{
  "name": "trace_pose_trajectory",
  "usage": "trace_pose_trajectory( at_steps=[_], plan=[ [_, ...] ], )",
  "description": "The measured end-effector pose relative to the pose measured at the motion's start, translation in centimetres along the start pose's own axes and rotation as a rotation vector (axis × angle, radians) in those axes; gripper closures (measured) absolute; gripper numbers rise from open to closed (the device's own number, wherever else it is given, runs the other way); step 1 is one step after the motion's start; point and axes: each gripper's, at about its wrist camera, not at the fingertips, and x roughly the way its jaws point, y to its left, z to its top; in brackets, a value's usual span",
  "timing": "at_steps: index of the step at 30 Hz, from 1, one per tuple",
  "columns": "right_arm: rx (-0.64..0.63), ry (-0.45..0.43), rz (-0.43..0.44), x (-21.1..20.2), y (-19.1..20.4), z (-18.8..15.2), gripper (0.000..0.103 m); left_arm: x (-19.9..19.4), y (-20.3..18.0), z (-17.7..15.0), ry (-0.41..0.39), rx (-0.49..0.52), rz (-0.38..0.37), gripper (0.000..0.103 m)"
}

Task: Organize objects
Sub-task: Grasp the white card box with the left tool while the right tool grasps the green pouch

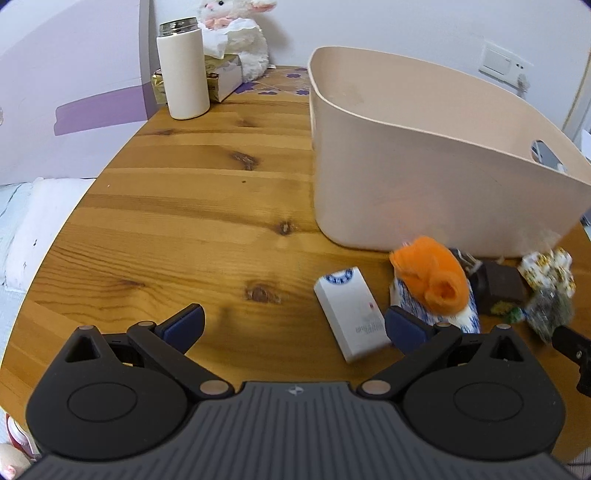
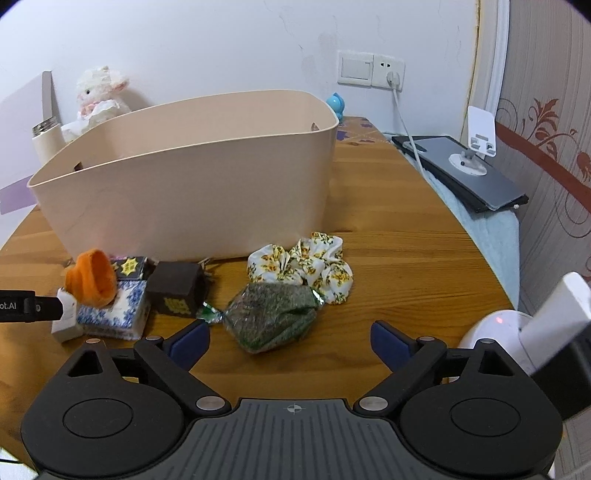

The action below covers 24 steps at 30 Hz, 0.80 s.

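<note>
A beige bin (image 1: 424, 173) (image 2: 192, 184) stands on the wooden table (image 1: 192, 206). In front of it lie a white box (image 1: 351, 314), an orange cloth roll (image 1: 432, 277) (image 2: 92, 280) on a blue-patterned tissue pack (image 2: 114, 310), a dark brown box (image 2: 177, 288), a green packet (image 2: 269, 317) and a yellow-flowered scrunchie (image 2: 306, 269). My left gripper (image 1: 295, 328) is open, low over the table, with the white box between its fingers. My right gripper (image 2: 291, 343) is open, just short of the green packet.
A white bottle (image 1: 183, 70), a tissue box and a plush sheep (image 1: 236, 33) stand at the back left. A tablet with a phone stand (image 2: 469, 166) and a charging cable lie at the right. A white device (image 2: 517, 332) sits by my right gripper.
</note>
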Motion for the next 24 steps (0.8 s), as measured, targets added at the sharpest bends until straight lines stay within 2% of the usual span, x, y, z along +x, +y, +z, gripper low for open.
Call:
trace_pose_trajectory(
  at_steps=[4,8,10,11,12,13,17,19,21,23,24],
  plan=[
    [0.021,0.007,-0.005,1.5,-0.3,0.5,0.009,1.3,-0.4,0.8,0.0,-0.013,0.03,0.0],
    [0.036,0.027,-0.002,2.8,-0.5,0.7,0.016,2.8,-0.7,1.1,0.046,-0.02,0.006,0.0],
    [0.044,0.028,0.011,3.2,-0.5,0.6,0.018,3.5,-0.9,0.8,0.07,-0.005,0.01,0.0],
    [0.047,0.026,0.016,3.2,-0.5,0.6,0.019,3.4,-1.2,0.6,0.052,0.02,0.024,0.0],
    [0.049,0.023,0.022,3.1,-0.5,0.6,0.022,3.3,-1.2,0.4,0.042,0.031,0.025,0.0],
    [0.051,0.021,0.025,3.1,-0.5,0.6,0.03,3.2,-1.2,0.3,0.041,0.031,0.021,0.0],
    [0.064,0.019,0.056,2.9,-0.6,0.4,0.046,3.0,-0.8,-0.1,0.049,0.043,-0.005,0.0],
    [0.067,0.022,0.068,2.8,-0.6,0.3,0.06,2.8,-0.8,-0.3,0.05,0.053,-0.012,0.0],
    [0.057,0.017,0.059,2.7,-0.4,0.2,0.063,2.7,-0.7,-0.4,0.05,0.064,-0.023,0.001],
    [0.055,0.011,0.065,2.4,-0.3,0.1,0.065,2.3,-0.6,-0.6,0.04,0.074,-0.033,0.01],
    [0.056,0.01,0.064,2.3,-0.3,0.0,0.071,2.1,-0.6,-0.7,0.037,0.079,-0.038,0.013]
  ],
)
